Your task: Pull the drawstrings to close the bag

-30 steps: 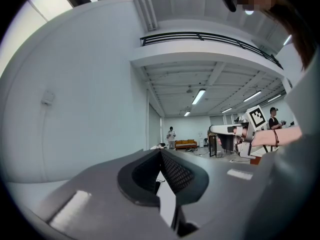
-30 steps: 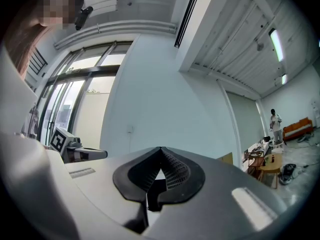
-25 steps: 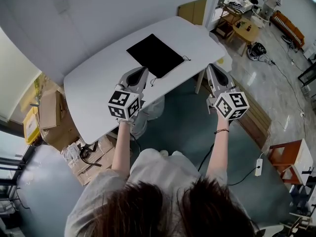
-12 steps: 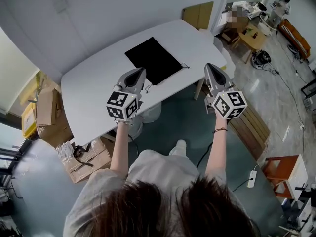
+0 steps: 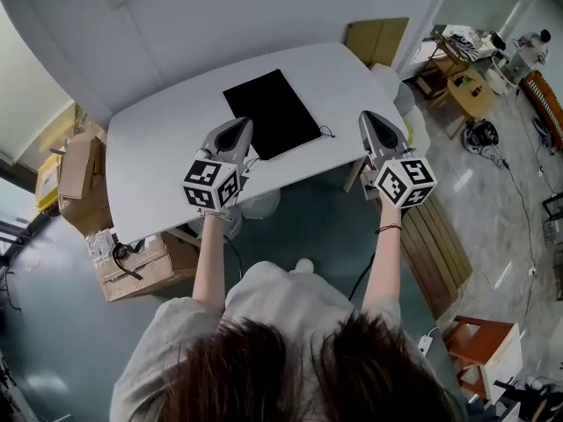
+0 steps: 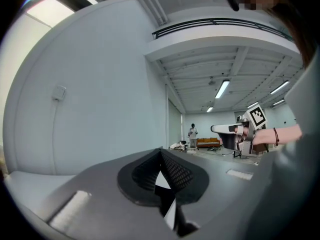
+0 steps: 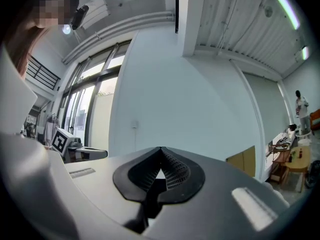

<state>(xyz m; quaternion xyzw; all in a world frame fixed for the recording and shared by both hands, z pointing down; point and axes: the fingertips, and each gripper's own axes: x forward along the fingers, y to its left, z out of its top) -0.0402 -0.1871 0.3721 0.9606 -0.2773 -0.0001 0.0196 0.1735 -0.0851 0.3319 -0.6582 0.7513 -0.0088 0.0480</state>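
Note:
A flat black drawstring bag lies on the white table. One thin drawstring end shows at its right near corner, another trails off its left near corner. My left gripper hovers by the bag's left near corner, shut and empty. My right gripper is held past the table's right edge, also shut with nothing in it. In the left gripper view the left gripper points at the wall, jaws together, with the right gripper off to the side. The right gripper shows the same closed jaws.
Cardboard boxes are stacked on the floor left of the table. A cardboard sheet leans against the far wall. A slatted wooden bench stands to the right. Small tables and people are far off at the right.
The person has stepped closer, so the table and bag sit more squarely ahead. Both grippers stay shut and empty, now either side of the bag's near edge.

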